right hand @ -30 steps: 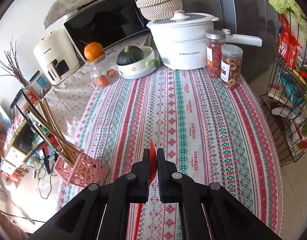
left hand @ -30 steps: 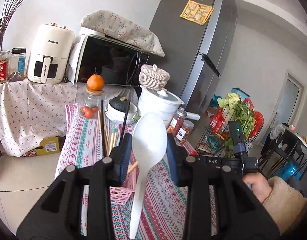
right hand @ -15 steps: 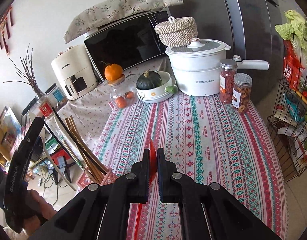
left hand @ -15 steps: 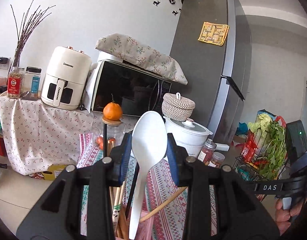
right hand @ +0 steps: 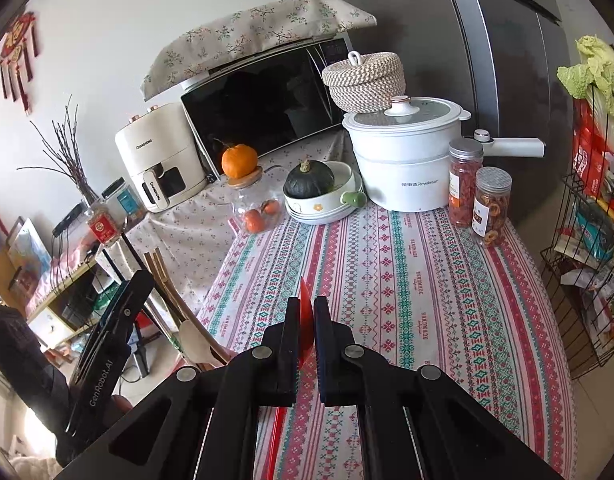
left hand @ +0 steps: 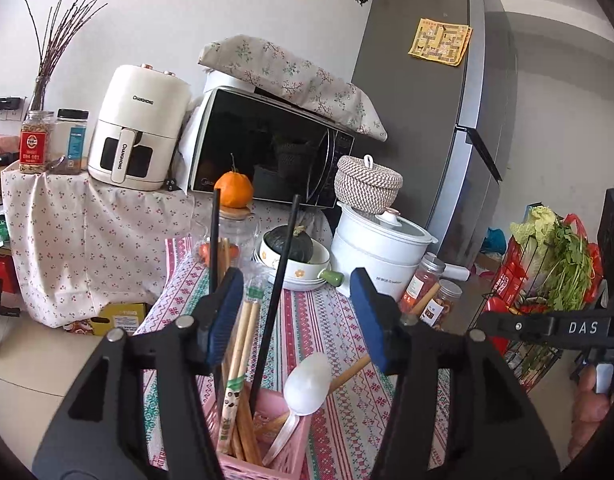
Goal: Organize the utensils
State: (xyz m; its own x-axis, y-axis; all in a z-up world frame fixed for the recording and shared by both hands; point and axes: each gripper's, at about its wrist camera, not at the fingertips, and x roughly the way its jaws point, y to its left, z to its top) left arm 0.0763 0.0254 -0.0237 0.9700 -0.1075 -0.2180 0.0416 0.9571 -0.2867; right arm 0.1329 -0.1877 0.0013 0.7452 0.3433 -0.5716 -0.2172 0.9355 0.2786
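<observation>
White plastic catches my eye low in the centre of my left wrist view: the white spoon (left hand: 307, 376) stands bowl-up in the pink basket (left hand: 283, 462) at the bottom edge, beside wooden chopsticks (left hand: 237, 360) and black chopsticks (left hand: 277, 280), while my left gripper (left hand: 301, 316) has its blue-padded jaws spreading, nothing pressed between them. In my right wrist view the right gripper (right hand: 306, 328) sits lower centre with jaws pressed together, pinching a thin red utensil (right hand: 305, 312) edge-on above the striped tablecloth (right hand: 407, 280). The left gripper shows at the lower left there.
</observation>
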